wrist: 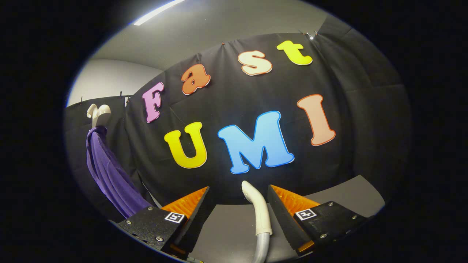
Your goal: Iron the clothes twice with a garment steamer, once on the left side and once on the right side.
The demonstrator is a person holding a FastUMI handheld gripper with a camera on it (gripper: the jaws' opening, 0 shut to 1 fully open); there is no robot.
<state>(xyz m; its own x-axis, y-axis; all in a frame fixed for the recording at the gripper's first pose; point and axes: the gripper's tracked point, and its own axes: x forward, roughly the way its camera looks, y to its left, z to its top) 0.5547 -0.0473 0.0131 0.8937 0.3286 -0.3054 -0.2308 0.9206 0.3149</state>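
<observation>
Ahead, white curved steamer handle (256, 210) between open hand-held gripper (237, 193) fingers, purple garment (109, 175) hanging

Glossy smooth plastic steamer handle (257, 210), soft purple cloth garment (109, 175), ribbed tool (237, 208) pads

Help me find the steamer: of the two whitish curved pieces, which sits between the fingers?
The white steamer handle on its grey hose, beside one finger of the open gripper. The other, a hanger hook, holds the purple garment.
</observation>
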